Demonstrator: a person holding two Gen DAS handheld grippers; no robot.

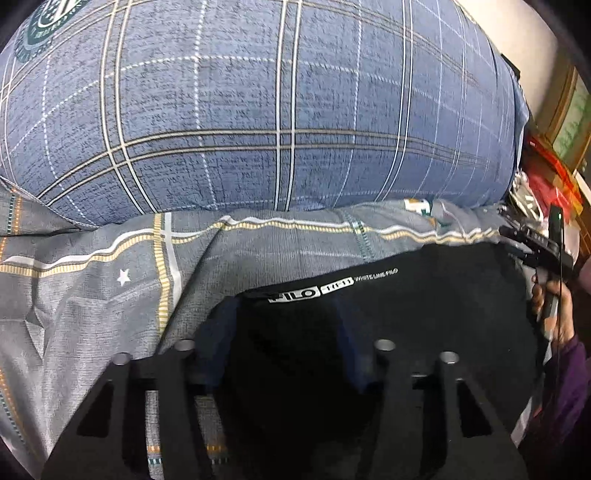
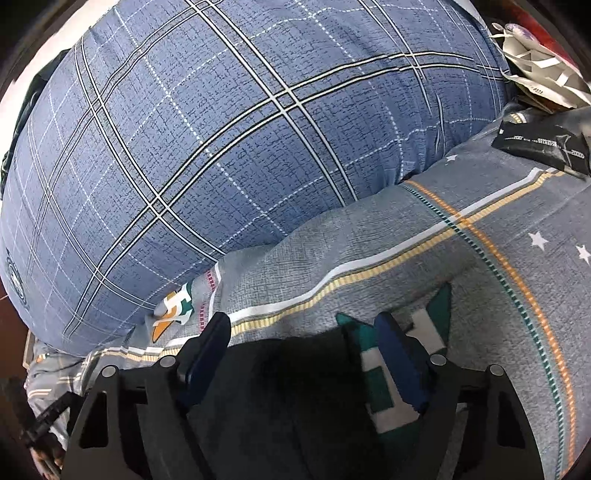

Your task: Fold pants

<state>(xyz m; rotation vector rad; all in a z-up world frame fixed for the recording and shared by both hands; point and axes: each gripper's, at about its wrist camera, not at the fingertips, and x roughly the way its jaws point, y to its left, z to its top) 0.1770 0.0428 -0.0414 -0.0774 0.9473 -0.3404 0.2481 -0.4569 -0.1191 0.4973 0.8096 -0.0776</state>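
The black pants (image 1: 388, 314) look soft and limp, best pinched at the waistband, where the left gripper (image 1: 288, 347) nips cloth and the right gripper (image 2: 303, 343) gapes wide.

A: What fills the back of the room?
B: A big blue checked pillow (image 1: 258, 110), lying on a bed with a grey sheet (image 1: 92, 288) that has yellow and white stripes and small white stars.
A: And beyond the bed?
B: A pale wall (image 1: 517, 33) at the upper right, and beside it a framed picture (image 1: 570, 122) above a heap of red things (image 1: 546, 173).
A: Anything else on the sheet?
B: A flat black packet (image 2: 543, 147) with white print, near the pillow's corner.
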